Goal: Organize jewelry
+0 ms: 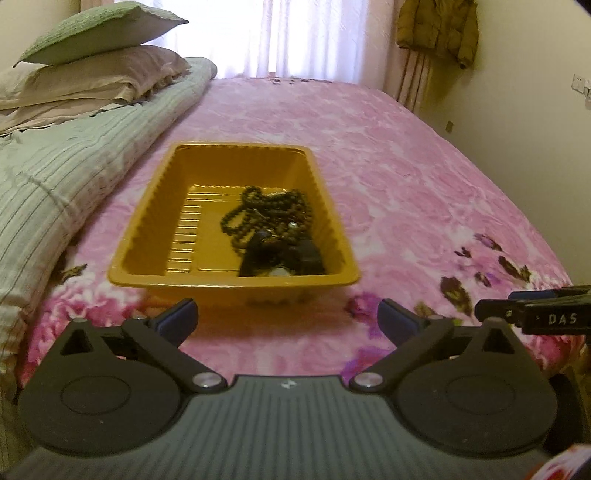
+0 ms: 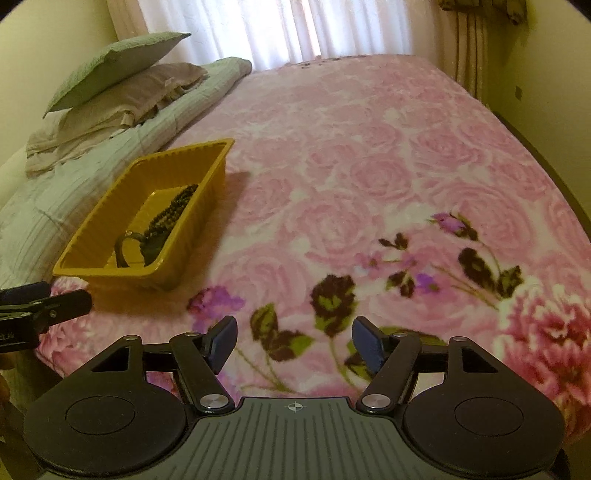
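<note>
A yellow plastic tray [image 1: 147, 210] sits on the pink flowered bedspread. In it lie a string of dark beads [image 1: 266, 214] and some black pieces [image 1: 299, 258] at its near right end. My left gripper [image 1: 288, 317] hovers just short of the tray's near wall, open wide with nothing between its fingers. The right wrist view has the same tray [image 2: 201, 218] off to the left, with the beads [image 2: 173, 210] and a dark band [image 2: 123, 251] inside. My right gripper [image 2: 295, 332] is open over bare bedspread to the right of the tray, holding nothing.
A folded green quilt [image 1: 55, 192] and stacked pillows [image 1: 92, 55] lie along the left of the bed, close to the tray. The bedspread [image 2: 369, 166] stretches back to the curtains. A brown jacket [image 1: 439, 29] hangs by the right wall.
</note>
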